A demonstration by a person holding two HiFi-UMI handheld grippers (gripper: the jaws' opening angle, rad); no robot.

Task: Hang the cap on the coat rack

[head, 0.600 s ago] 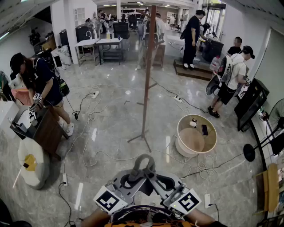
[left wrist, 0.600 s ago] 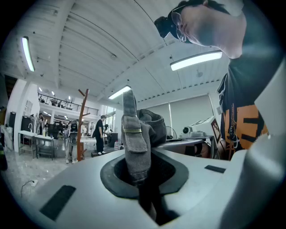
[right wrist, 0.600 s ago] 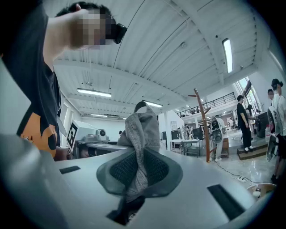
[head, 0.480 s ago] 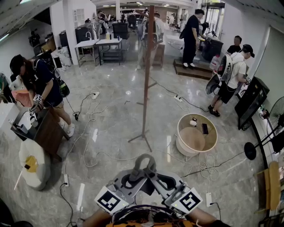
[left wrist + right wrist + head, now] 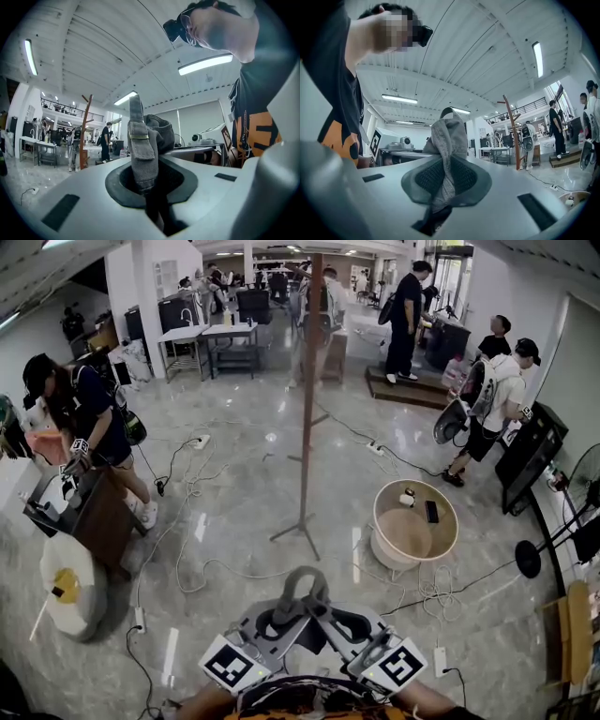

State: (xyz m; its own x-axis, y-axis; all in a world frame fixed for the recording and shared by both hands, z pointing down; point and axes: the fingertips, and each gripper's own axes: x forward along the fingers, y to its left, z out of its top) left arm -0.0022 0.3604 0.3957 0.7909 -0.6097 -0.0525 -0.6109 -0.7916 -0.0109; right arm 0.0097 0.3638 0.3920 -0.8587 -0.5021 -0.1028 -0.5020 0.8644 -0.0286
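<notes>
Left gripper (image 5: 150, 187): jaws all but together, pinched on a grey strap of the cap (image 5: 142, 140). The strap stands straight up out of the dark pads, with a thin brass-coloured bar across it.
Right gripper (image 5: 440, 187): jaws all but together, clamped on a fold of the cap's grey cloth, which bunches up above the pads.
Cap, place: bottom centre of the head view, held in the air between both grippers. Its strap arches in a loop above the gripper tips. Not on the rack.
Grippers, place: along the bottom edge of the head view, side by side, tips angled in toward each other. Marker cubes face the camera at lower left and lower right of the pair.
Coat rack (image 5: 310, 399): brown wooden pole, upright on the floor (image 5: 234, 512), centre of the frame, above the grippers and well apart from the cap. Its feet are splayed on the tiles, and short pegs branch off near the top.
Floor: glossy grey tile, with white cables (image 5: 234, 570) looping across it.
Round table (image 5: 448, 521): low, pale wood, right of centre, just right of the rack's feet. Small things on it, too small to tell.
People: one at the left edge (image 5: 89, 418) beside a dark cabinet; several more upper right (image 5: 487, 399).
</notes>
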